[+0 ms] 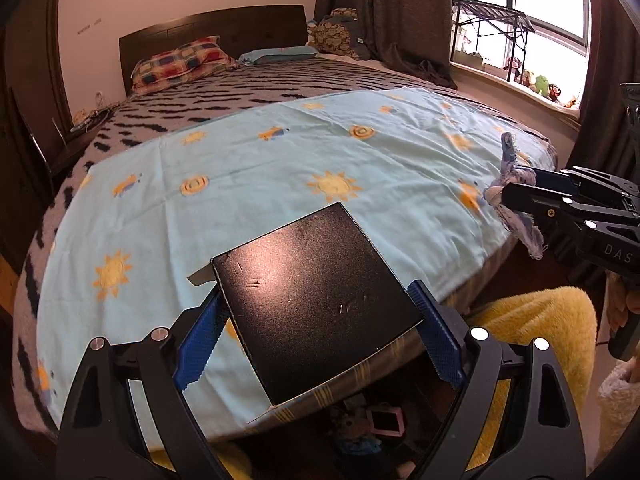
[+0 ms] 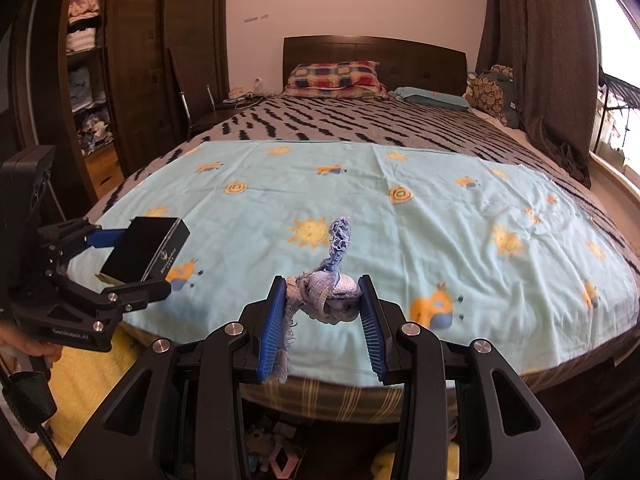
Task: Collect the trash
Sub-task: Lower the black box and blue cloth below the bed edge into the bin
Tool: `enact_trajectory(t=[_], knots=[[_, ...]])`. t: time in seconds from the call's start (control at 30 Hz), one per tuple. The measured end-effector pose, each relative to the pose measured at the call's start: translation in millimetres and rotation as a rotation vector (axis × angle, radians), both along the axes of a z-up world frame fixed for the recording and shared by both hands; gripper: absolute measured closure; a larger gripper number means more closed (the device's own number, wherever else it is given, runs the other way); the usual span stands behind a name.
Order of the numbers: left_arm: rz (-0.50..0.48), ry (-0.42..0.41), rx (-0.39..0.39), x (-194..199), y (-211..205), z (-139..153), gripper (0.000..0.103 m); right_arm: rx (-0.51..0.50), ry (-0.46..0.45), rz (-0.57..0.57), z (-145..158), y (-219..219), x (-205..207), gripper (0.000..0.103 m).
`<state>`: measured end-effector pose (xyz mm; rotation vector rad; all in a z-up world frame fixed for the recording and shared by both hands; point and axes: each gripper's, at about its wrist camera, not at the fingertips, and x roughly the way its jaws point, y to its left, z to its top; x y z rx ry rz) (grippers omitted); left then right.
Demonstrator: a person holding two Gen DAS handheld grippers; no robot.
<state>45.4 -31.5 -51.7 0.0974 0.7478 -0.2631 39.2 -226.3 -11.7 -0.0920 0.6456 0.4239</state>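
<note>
I have both pieces of trash in hand. My left gripper grasps the black box across its width, the blue pads pressed on its two sides, and holds it in the air over the near edge of the bed. My right gripper is clenched on the frayed blue rag, one tail of it sticking up above the jaws and another hanging down by the left pad.

Both loads hang clear of the light blue sheet, which looks bare of further litter from here. I judge the picking-up step done and the carrying step in hand. No bin shows in either view, so next I need to turn away from the bed, find one, and keep both grips firm until each load is over it.
</note>
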Motion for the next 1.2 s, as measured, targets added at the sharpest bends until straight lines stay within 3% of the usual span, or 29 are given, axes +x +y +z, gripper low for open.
enact_trajectory(t=[0.23, 0.5, 0.87, 1.2], knots=[[-0.006, 0.026, -0.035, -45, 6, -26, 0.019, 0.064, 0.058, 0.023, -25, -3, -38, 0.065], [-0.058, 0.153, -0.066, -77, 4, -94, 0.019, 0.121, 0.231, 0.043, -97, 6, -58, 0.065], [-0.074, 0.322, -0.041, -69, -12, -173, 0.019, 0.104, 0.421, 0.006, -185, 24, -48, 0.065], [-0.089, 0.472, -0.07, -51, -18, -215, 0.019, 0.049, 0.501, 0.002, -219, 37, -39, 0.064]])
